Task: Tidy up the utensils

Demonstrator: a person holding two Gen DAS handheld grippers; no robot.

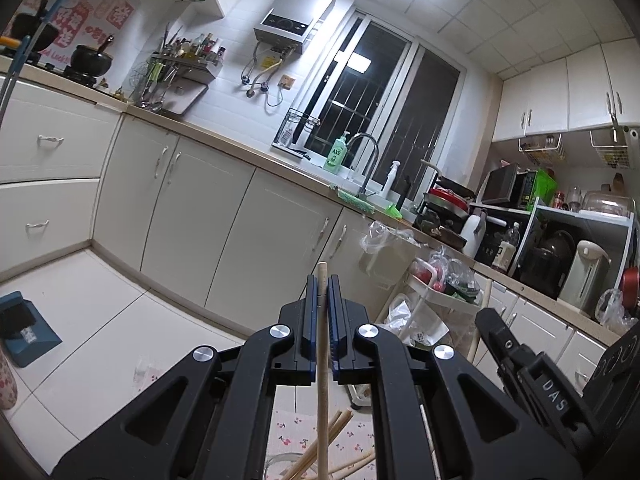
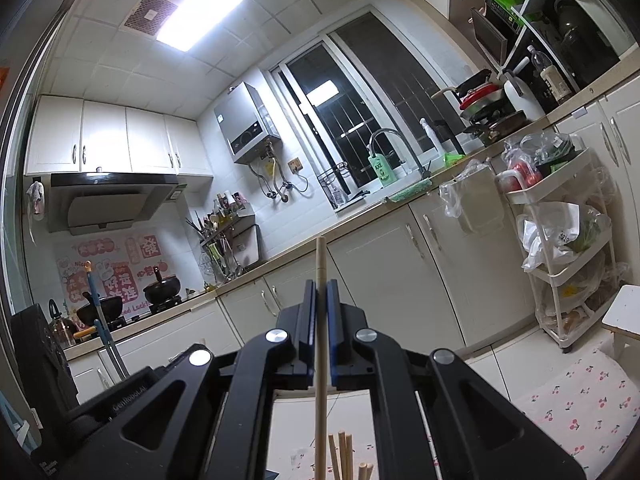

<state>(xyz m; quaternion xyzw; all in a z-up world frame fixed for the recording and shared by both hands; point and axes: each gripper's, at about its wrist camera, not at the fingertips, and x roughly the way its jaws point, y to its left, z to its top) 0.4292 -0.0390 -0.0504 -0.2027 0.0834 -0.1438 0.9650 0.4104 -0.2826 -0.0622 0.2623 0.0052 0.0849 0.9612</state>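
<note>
In the left wrist view my left gripper [image 1: 323, 285] is shut on a pale wooden chopstick [image 1: 322, 360] that stands upright between its blue pads, its top just above the fingertips. Below it several more chopsticks [image 1: 340, 432] lean in a clear glass container [image 1: 280, 462] at the bottom edge. My right gripper [image 2: 321, 285] is likewise shut on an upright chopstick [image 2: 320, 340], with several chopstick tips [image 2: 346, 454] poking up beneath it. The right gripper's black body [image 1: 532, 364] shows at the right of the left view, with its chopstick [image 1: 482, 312] rising beside it.
A cherry-print cloth [image 2: 572, 408] covers the surface below both grippers. Beyond are cream kitchen cabinets [image 1: 224, 208], a sink with a tap [image 1: 366, 160], a white trolley [image 2: 560, 264] stuffed with bags, a white stool [image 2: 624, 312] and a blue dustpan [image 1: 28, 332] on the floor.
</note>
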